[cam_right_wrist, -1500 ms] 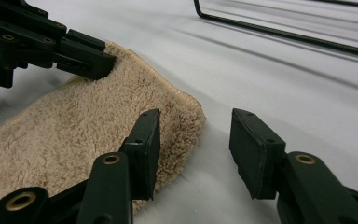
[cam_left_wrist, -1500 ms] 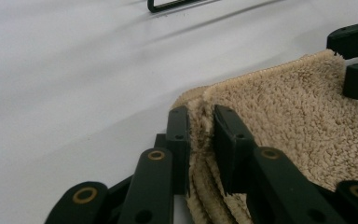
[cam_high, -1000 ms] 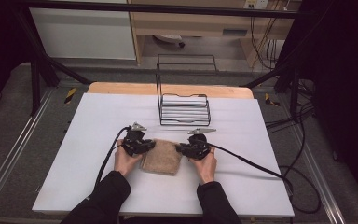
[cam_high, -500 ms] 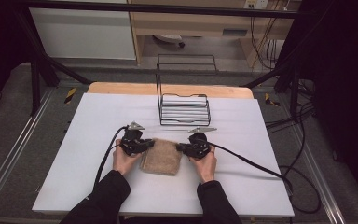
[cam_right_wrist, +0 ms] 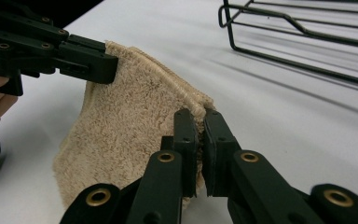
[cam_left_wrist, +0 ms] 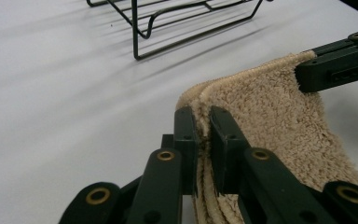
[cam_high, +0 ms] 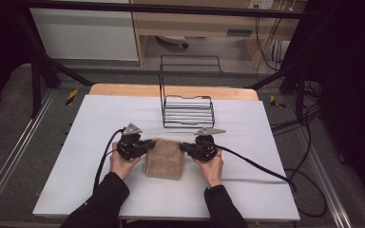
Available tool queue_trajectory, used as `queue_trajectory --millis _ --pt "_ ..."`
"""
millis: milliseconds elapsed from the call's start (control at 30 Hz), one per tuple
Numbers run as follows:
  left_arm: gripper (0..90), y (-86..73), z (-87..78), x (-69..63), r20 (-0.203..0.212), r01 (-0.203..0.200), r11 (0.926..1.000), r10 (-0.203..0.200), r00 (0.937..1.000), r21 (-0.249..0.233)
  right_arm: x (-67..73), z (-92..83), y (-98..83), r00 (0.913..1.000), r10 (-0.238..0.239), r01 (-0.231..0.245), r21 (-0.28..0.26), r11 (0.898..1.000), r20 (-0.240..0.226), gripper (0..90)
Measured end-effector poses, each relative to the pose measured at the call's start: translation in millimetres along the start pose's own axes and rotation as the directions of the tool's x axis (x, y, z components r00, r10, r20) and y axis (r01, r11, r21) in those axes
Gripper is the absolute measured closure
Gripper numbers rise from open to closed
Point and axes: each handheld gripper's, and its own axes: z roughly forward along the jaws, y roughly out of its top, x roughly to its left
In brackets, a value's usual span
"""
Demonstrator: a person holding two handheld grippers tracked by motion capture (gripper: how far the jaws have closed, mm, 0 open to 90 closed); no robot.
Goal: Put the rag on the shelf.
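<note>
The folded beige terry towel point(cam_left_wrist: 270, 116) runs off the left gripper view's bottom edge; the black wire rack point(cam_right_wrist: 303, 32) is cut by the right gripper view's top and right edges.

We wear black sleeves point(cam_high: 103, 202), and each black gripper point(cam_high: 148, 145) shows brass-coloured screws point(cam_left_wrist: 166, 155), a grey three-cornered plate point(cam_high: 132, 128) and a trailing black cable point(cam_high: 256, 164).

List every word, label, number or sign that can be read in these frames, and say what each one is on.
No readable text.
The pale label on the wooden furniture behind the table: too small and blurred to read.
The towel, the wire rack and the two hand-held grippers bear no lettering; yellow-and-black floor markers carry stripes, no words.
</note>
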Motion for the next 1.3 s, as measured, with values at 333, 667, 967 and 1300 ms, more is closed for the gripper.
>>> queue_trajectory --millis 333,667,967,1300 --pt "81.2 2.4 -12.2 -5.0 0.017 -0.018 0.9991 0.018 0.9997 -0.038 4.9 -11.0 3.3 0.9996 -0.023 0.022 -0.046 0.999 -0.017 85.7" --pt "81.2 8.6 -22.2 -13.8 0.038 -0.028 0.9958 0.032 0.9988 -0.087 8.2 -27.4 9.5 0.9985 -0.048 0.046 -0.083 0.995 -0.027 85.7" --pt "81.1 13.9 -28.9 -21.6 0.05 -0.042 0.9919 0.048 0.9976 -0.12 10.5 -40.3 13.9 0.9974 -0.068 0.065 -0.111 0.992 -0.024 85.7" --pt "81.1 19.6 -32.4 -29.6 0.048 -0.048 0.9869 0.056 0.9973 -0.154 11.2 -52.7 18.2 0.9953 -0.095 0.092 -0.145 0.985 -0.016 85.8"
